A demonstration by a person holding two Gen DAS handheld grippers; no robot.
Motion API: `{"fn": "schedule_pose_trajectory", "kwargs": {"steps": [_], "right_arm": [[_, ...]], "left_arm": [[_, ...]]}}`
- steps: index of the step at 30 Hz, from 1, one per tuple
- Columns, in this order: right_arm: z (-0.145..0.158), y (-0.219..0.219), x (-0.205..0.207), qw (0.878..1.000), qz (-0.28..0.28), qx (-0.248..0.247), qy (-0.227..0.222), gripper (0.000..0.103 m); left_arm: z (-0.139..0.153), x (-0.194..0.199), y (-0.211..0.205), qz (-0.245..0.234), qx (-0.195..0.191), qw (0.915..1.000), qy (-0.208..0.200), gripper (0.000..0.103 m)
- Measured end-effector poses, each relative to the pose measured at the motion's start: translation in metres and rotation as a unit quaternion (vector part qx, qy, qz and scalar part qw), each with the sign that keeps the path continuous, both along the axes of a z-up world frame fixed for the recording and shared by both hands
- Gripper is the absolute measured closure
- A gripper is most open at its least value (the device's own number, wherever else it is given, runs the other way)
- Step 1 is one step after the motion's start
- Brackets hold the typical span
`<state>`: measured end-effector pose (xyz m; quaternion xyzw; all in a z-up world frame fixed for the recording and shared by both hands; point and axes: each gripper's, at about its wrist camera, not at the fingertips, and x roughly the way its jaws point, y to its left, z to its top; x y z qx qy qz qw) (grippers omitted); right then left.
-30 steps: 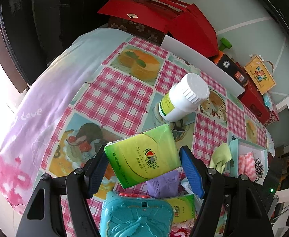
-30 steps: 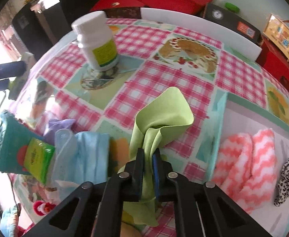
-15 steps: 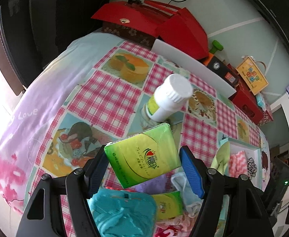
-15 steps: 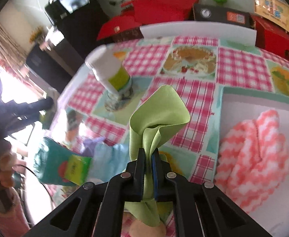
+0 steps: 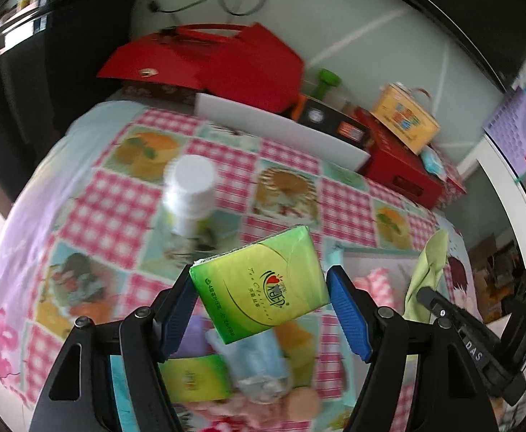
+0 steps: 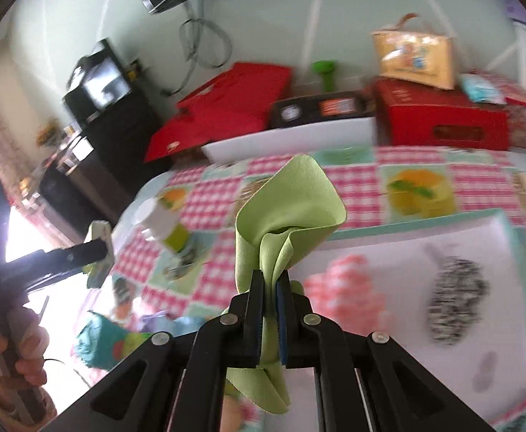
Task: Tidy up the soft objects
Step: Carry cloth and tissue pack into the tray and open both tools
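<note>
A green tissue pack (image 5: 259, 284) hangs tilted above the checked tablecloth, with my left gripper (image 5: 261, 306) shut on it between its blue pads. My right gripper (image 6: 270, 288) is shut on a crumpled light-green cloth (image 6: 288, 208) and holds it up over the near rim of a white tray (image 6: 443, 217). In the tray lie a pink-and-white zigzag cloth (image 6: 345, 295) and a black-and-white speckled piece (image 6: 457, 302). The left wrist view shows the green cloth (image 5: 428, 270) at its right edge, beside the tray (image 5: 371, 252).
A white bottle (image 5: 190, 194) stands mid-table. Below my left gripper lie a second green tissue pack (image 5: 194, 378), a pale blue cloth (image 5: 259, 360) and a purple piece (image 5: 194, 334). Red boxes (image 5: 226, 61), a white board (image 5: 281, 129) and a yellow bag (image 5: 403, 115) line the far edge.
Both grippers have risen and swung right toward the tray, each keeping its load. The green cloth now hangs over the tray's rim, and the bottle has slid left in both views.
</note>
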<state>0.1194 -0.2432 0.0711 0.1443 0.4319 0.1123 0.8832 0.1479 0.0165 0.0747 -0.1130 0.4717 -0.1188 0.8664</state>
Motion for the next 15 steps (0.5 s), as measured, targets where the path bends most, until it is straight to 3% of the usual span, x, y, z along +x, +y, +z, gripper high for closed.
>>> {"fn": "schedule_pose_trajectory", "kwargs": {"steps": [9, 15], "right_arm": [[0.004, -0.089, -0.017, 0.993, -0.112, -0.021, 0.016, 0.096], [-0.009, -0.146, -0.030, 0.978, -0.194, -0.042, 0.057, 0.096]], "left_arm": [[-0.009, -0.006, -0.099, -0.078, 0.013, 0.9968, 0.013, 0.030], [-0.020, -0.015, -0.163, -0.122, 0.025, 0.9920, 0.019, 0.030]]}}
